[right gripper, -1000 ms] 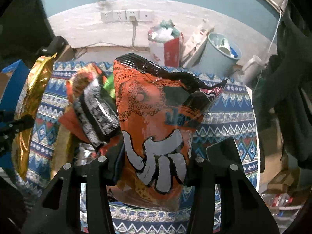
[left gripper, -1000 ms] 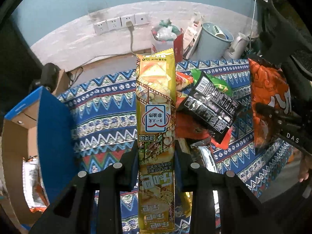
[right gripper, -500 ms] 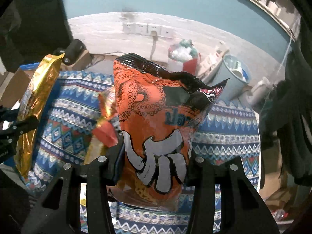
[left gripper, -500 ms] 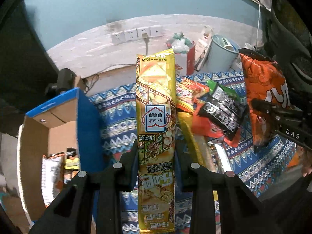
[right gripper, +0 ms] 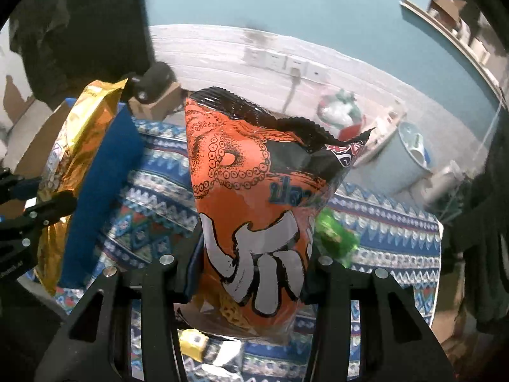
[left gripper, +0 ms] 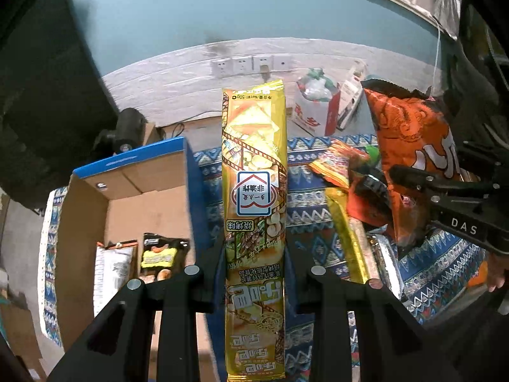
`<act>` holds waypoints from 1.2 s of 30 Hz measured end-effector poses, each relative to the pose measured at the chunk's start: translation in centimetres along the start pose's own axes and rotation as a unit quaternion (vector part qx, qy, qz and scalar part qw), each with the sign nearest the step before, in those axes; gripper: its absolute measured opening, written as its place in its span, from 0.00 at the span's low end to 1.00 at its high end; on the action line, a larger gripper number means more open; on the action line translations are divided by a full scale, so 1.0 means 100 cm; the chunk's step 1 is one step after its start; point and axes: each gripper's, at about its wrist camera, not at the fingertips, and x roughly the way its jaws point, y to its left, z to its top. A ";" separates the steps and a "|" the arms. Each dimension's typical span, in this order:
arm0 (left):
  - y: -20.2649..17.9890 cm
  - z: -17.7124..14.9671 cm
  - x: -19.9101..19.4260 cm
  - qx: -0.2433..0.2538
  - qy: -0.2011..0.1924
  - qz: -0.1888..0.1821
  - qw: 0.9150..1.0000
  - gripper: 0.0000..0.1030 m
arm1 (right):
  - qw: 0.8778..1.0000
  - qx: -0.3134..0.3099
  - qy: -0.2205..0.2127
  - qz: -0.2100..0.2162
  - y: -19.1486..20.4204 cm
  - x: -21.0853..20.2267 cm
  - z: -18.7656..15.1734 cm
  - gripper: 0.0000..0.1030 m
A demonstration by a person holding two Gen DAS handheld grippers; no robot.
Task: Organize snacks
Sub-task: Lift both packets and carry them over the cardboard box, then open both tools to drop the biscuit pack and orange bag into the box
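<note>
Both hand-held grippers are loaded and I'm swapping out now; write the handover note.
Left hand-held gripper: shut on the long yellow snack pack, held lengthwise.
Right hand-held gripper: shut on the orange octopus chip bag.
Cardboard box: to the left, open, two packs already inside.
Left: drop both held snacks in, then clear the loose packets on the patterned cloth.

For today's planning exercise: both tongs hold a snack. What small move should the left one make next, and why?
Probably carry the yellow snack pack left over the open cardboard box. The left tongs grip it above the cloth, and the box already holds packets.
</note>
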 end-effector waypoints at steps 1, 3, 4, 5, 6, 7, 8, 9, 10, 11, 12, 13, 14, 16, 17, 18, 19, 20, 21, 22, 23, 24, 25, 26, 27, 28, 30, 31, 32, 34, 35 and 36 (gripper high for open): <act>0.005 -0.001 0.000 -0.004 0.000 0.000 1.000 0.30 | 1.000 -0.003 -0.001 0.003 0.004 0.000 0.003 0.43; 0.015 -0.003 -0.002 -0.011 0.000 0.001 1.000 0.30 | 1.000 -0.011 -0.001 0.008 0.013 0.000 0.008 0.43; 0.019 -0.004 -0.003 -0.014 -0.002 0.002 1.000 0.30 | 1.000 -0.013 0.000 0.011 0.017 0.000 0.011 0.43; 0.023 -0.004 -0.004 -0.016 -0.003 0.004 1.000 0.30 | 1.000 -0.016 0.001 0.016 0.021 0.000 0.014 0.43; 0.027 -0.005 -0.005 -0.019 -0.005 0.006 1.000 0.30 | 1.000 -0.018 0.001 0.020 0.026 0.001 0.016 0.43; 0.031 -0.006 -0.007 -0.023 -0.006 0.006 1.000 0.30 | 0.999 -0.020 0.001 0.026 0.032 0.002 0.019 0.43; 0.036 -0.006 -0.008 -0.027 -0.007 0.005 1.000 0.30 | 0.999 -0.023 0.001 0.028 0.036 0.002 0.021 0.43; 0.041 -0.007 -0.009 -0.032 -0.007 0.004 0.999 0.30 | 0.999 -0.026 0.002 0.030 0.041 0.003 0.023 0.43; 0.046 -0.007 -0.010 -0.037 -0.007 0.002 0.999 0.30 | 0.999 -0.028 0.002 0.033 0.045 0.004 0.025 0.43; 0.050 -0.007 -0.011 -0.040 -0.008 0.002 0.999 0.30 | 0.999 -0.031 0.002 0.035 0.050 0.004 0.027 0.43; 0.053 -0.007 -0.012 -0.043 -0.009 0.004 0.999 0.30 | 0.999 -0.035 0.002 0.037 0.056 0.006 0.030 0.43; 0.058 -0.007 -0.013 -0.046 -0.010 0.007 0.999 0.30 | 0.999 -0.037 0.002 0.038 0.060 0.007 0.032 0.43; 0.064 -0.008 -0.014 -0.052 -0.012 0.009 0.999 0.30 | 0.998 -0.041 0.004 0.038 0.065 0.009 0.034 0.43; 0.073 -0.009 -0.015 -0.059 -0.013 0.010 0.998 0.30 | 0.998 -0.045 0.008 0.042 0.074 0.014 0.037 0.43; 0.079 -0.010 -0.016 -0.062 -0.014 0.012 0.998 0.30 | 0.998 -0.047 0.011 0.046 0.079 0.017 0.039 0.43; 0.084 -0.011 -0.016 -0.065 -0.014 0.014 0.998 0.30 | 0.998 -0.048 0.012 0.049 0.083 0.019 0.041 0.43; 0.090 -0.012 -0.015 -0.069 -0.014 0.017 0.997 0.30 | 0.997 -0.049 0.013 0.052 0.087 0.021 0.042 0.43; 0.094 -0.013 -0.015 -0.071 -0.013 0.019 0.997 0.30 | 0.997 -0.052 0.014 0.054 0.092 0.023 0.044 0.43; 0.100 -0.015 -0.014 -0.074 -0.011 0.023 0.997 0.30 | 0.997 -0.054 0.014 0.055 0.097 0.025 0.045 0.43; 0.104 -0.016 -0.013 -0.077 -0.010 0.025 0.997 0.30 | 0.997 -0.057 0.015 0.057 0.102 0.027 0.047 0.43; 0.111 -0.019 -0.011 -0.082 -0.006 0.028 0.996 0.30 | 0.997 -0.058 0.015 0.058 0.106 0.028 0.048 0.43; 0.115 -0.021 -0.010 -0.086 -0.004 0.030 0.996 0.30 | 0.996 -0.060 0.015 0.060 0.111 0.030 0.050 0.43; 0.120 -0.023 -0.010 -0.090 -0.002 0.032 0.995 0.30 | 0.996 -0.063 0.015 0.062 0.116 0.031 0.051 0.43; 0.126 -0.026 -0.008 -0.095 0.002 0.035 0.995 0.30 | 0.996 -0.065 0.015 0.064 0.120 0.032 0.053 0.43; 0.130 -0.029 -0.007 -0.098 0.003 0.038 0.994 0.30 | 0.995 -0.069 0.016 0.065 0.126 0.033 0.055 0.43; 0.134 -0.031 -0.007 -0.102 0.004 0.042 0.994 0.30 | 0.995 -0.072 0.015 0.067 0.131 0.034 0.056 0.43; 0.144 -0.035 -0.005 -0.109 0.008 0.049 0.993 0.30 | 0.994 -0.078 0.016 0.072 0.141 0.036 0.059 0.43; 0.149 -0.037 -0.004 -0.113 0.010 0.052 0.992 0.30 | 0.994 -0.080 0.016 0.074 0.147 0.036 0.060 0.43; 0.154 -0.039 -0.002 -0.119 0.012 0.055 0.991 0.30 | 0.993 -0.083 0.015 0.078 0.153 0.037 0.062 0.43; 0.165 -0.044 0.003 -0.131 0.019 0.060 0.989 0.30 | 0.992 -0.090 0.015 0.083 0.165 0.038 0.065 0.43; 0.169 -0.046 0.005 -0.135 0.022 0.061 0.989 0.30 | 0.992 -0.093 0.015 0.085 0.171 0.038 0.066 0.43; 0.174 -0.048 0.007 -0.141 0.026 0.062 0.988 0.30 | 0.991 -0.096 0.014 0.088 0.177 0.039 0.067 0.43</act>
